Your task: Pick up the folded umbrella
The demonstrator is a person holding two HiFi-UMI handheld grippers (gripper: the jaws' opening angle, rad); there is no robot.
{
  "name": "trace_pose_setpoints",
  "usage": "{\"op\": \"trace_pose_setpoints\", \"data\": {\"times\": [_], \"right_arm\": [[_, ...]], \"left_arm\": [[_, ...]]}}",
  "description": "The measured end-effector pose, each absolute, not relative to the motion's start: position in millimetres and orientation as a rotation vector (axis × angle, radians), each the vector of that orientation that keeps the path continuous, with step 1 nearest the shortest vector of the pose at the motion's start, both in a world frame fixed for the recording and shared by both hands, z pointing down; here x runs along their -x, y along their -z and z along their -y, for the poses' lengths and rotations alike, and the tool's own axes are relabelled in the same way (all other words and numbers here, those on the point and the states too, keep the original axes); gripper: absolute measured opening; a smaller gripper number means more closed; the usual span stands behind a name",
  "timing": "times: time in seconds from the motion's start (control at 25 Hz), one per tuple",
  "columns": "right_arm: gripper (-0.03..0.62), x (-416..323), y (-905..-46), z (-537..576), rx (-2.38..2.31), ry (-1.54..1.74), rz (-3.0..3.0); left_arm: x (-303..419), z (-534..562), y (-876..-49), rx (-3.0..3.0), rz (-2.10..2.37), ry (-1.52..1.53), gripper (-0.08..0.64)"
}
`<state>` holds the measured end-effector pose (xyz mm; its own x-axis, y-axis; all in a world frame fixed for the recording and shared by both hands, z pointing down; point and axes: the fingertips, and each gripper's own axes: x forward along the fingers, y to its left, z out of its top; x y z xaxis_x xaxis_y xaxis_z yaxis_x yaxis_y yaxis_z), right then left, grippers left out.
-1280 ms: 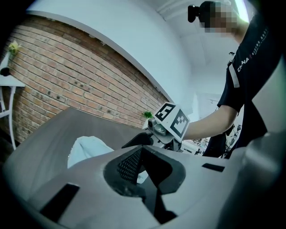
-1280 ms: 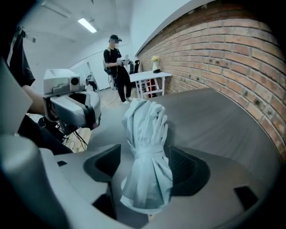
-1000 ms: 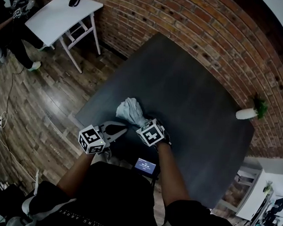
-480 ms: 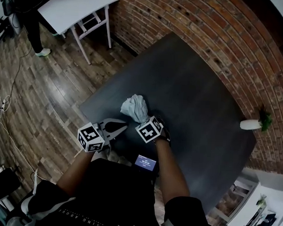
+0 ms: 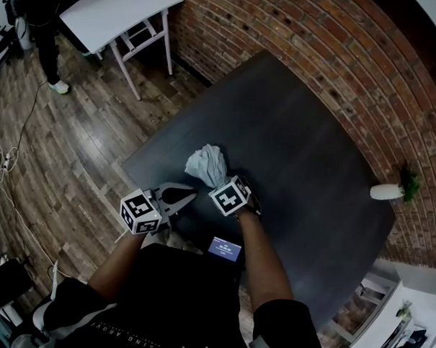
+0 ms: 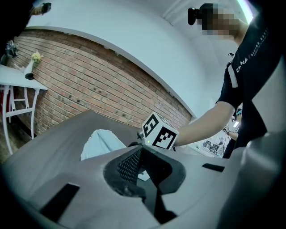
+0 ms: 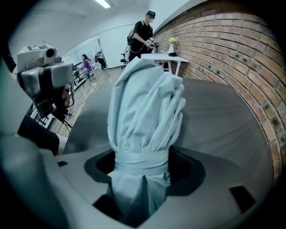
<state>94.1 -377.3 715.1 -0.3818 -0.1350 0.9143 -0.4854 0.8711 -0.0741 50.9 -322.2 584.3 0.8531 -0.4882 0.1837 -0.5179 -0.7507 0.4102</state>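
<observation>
Head view with both gripper views. The right gripper (image 5: pixel 220 181) is clamping its jaws on the folded umbrella (image 5: pixel 207 164), gripping it at the strap that is binding the pale blue-grey cloth. In the right gripper view the bundled canopy (image 7: pixel 145 129) is rising out of the gripper (image 7: pixel 143 172) and covering the middle of the frame. The part below the strap is sinking between the jaws, so the handle end is not showing. From the head view it is not possible to tell whether the umbrella is resting on the table (image 5: pixel 299 137) or hanging just above it.

The left gripper (image 5: pixel 191 196) is hovering just beside the umbrella on its left, jaws pressed together with nothing between them (image 6: pixel 140 154). In its own view the gripper's body is cutting off the lower edge of the umbrella (image 6: pixel 100 142). The marker cube of the right gripper is standing just behind.

The umbrella is sitting near the table's near-left edge, close to the person. The dark tabletop is stretching away bare toward the brick wall (image 5: pixel 339 45). A white vase (image 5: pixel 384 191) with a green sprig is lying at the far right edge, well apart from both grippers. Left of the table, wooden floor (image 5: pixel 61 141) is lying open up to a white side table (image 5: pixel 117 14).
</observation>
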Motion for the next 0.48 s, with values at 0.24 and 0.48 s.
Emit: {"op": "trace_pose_setpoints", "data": {"times": [0.24, 0.48], "right_arm": [[0.301, -96, -713, 374, -0.475, -0.441, 1.971], [0.301, -107, -700, 380, -0.569, -0.496, 2.008]], "left_arm": [[-54, 320, -582, -2.584, 0.728, -0.114, 0.002], [-51, 320, -578, -2.600, 0.724, -0.138, 0.002]]}}
